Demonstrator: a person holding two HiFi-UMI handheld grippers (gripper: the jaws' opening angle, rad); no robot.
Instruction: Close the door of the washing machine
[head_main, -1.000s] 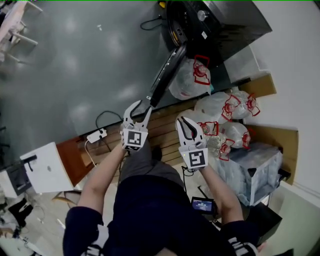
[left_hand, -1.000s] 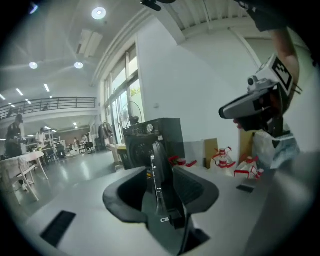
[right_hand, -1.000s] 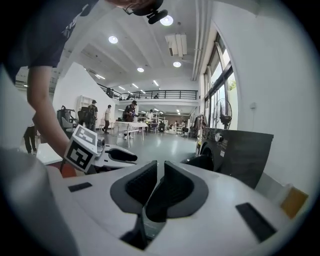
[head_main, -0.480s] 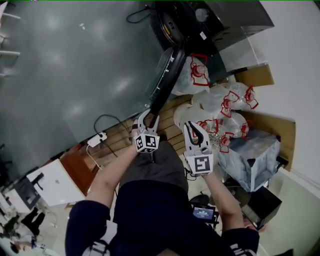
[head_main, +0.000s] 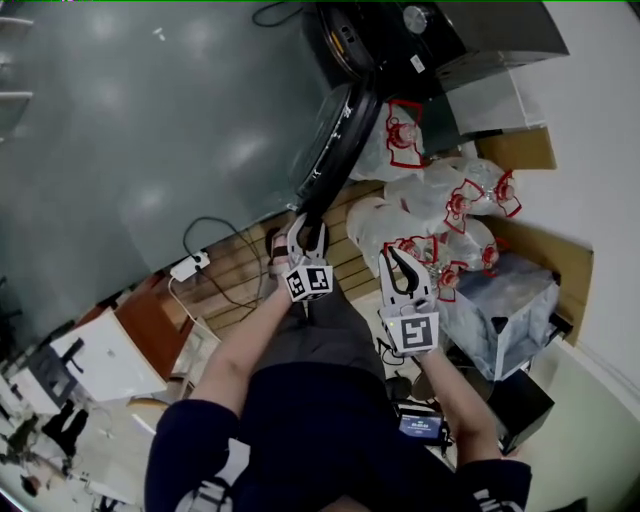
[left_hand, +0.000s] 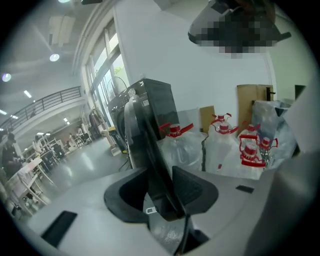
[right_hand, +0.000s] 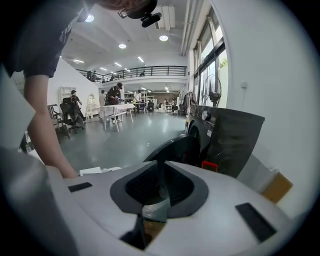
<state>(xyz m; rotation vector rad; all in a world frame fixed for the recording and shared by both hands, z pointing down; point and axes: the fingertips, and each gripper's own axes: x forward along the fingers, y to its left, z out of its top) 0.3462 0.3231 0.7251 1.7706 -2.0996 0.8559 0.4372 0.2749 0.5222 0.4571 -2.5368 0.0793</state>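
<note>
Mostly, the head view is taken up by a glossy grey floor (head_main: 150, 130) that fills its upper left. The dark washing machine (head_main: 470, 30) stands at the top edge, right of centre. Its round door (head_main: 338, 140) hangs open and is seen edge-on as a dark band running from the machine's front down and to the left, toward the middle of the frame. Right of the door, a cluster of clear water bottles (head_main: 440, 215) with red caps and handles lies packed together. Below them, at the right, sits a clear plastic box (head_main: 505, 320). Wooden planks (head_main: 240, 270) lie beneath the grippers, with a white power strip (head_main: 186, 268) near their left end.

The left gripper (head_main: 306, 230) sits at the door's lower free end, just left of centre. Its jaws stand spread with the door's edge between them, and they have just been closing a little. One pad stands clear of the door and the other is just beside it. The right gripper (head_main: 398, 258) hovers just to the right, near the bottles and apart from the door, its jaws pressed together on nothing.
</note>
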